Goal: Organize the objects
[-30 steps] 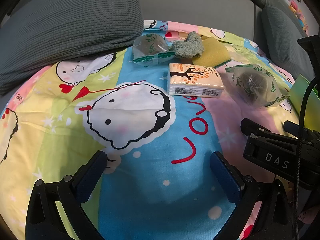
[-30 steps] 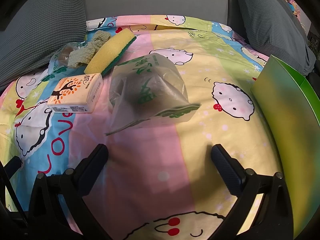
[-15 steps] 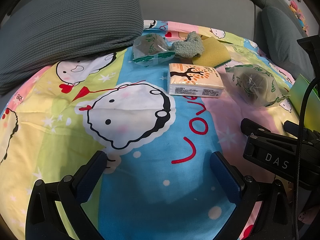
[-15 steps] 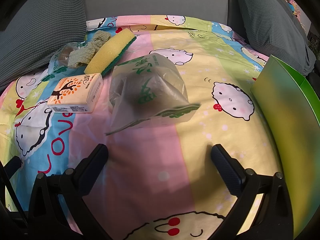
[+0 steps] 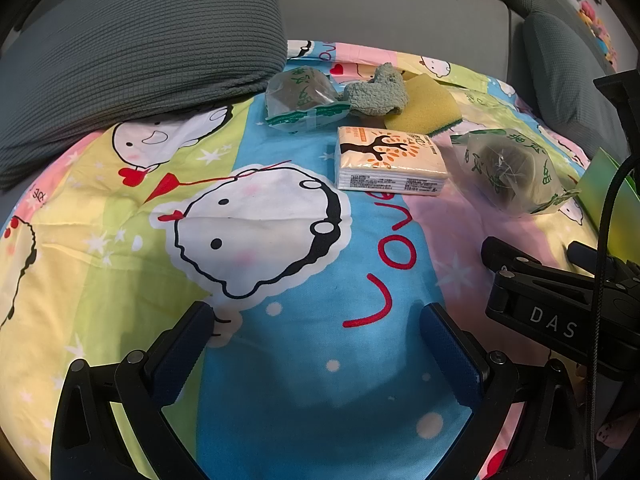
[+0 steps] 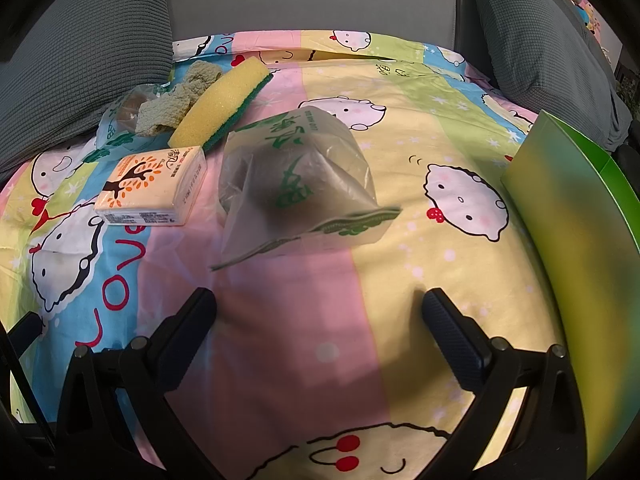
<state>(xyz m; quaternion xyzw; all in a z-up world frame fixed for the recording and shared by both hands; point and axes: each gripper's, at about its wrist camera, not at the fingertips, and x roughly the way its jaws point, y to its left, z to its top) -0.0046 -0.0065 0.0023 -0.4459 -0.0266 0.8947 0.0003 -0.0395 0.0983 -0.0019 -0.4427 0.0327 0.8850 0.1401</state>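
On a cartoon-print bedsheet lie a tissue pack (image 5: 390, 164) (image 6: 154, 188), a yellow-green sponge (image 5: 424, 110) (image 6: 222, 104), a grey-green cloth (image 5: 376, 94) (image 6: 176, 100) and two clear plastic bags with green print over dark contents. One bag (image 5: 298, 100) (image 6: 128, 110) is at the back left, the other (image 5: 508, 166) (image 6: 296, 186) lies just ahead of my right gripper (image 6: 320, 316). Both that one and my left gripper (image 5: 316, 332) stand open with nothing between their fingers. The right gripper's black body (image 5: 560, 316) shows at the right of the left wrist view.
A green box wall (image 6: 580, 240) (image 5: 600, 176) stands at the right edge. Grey cushions lie at the back left (image 5: 132, 60) and back right (image 6: 540, 48), with the grey sofa back behind. A black cable (image 5: 600, 280) hangs by the right gripper.
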